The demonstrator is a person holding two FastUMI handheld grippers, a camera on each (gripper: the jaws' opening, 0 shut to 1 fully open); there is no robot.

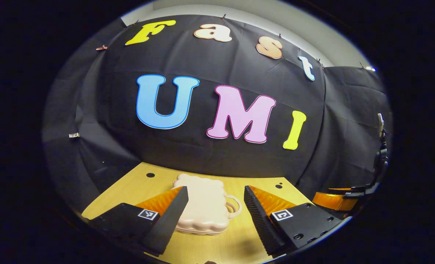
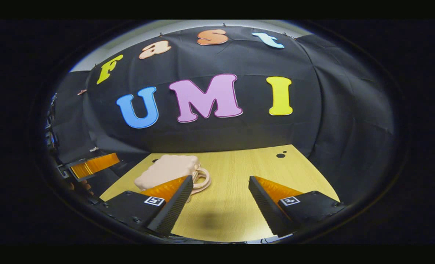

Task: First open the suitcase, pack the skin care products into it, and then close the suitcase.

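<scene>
Both the left gripper [image 1: 216, 205] and right gripper [image 2: 220, 196] hang spread and empty. The closed suitcase [image 1: 202, 205] lies flat on the table [image 1: 235, 242] just ahead. It looks light, rigid and smooth-shelled; its looped handle [image 1: 233, 206] seems the surest hold.

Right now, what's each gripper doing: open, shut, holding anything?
Left gripper: open, empty, above the closed suitcase.
Right gripper: open, empty, over the table.
</scene>
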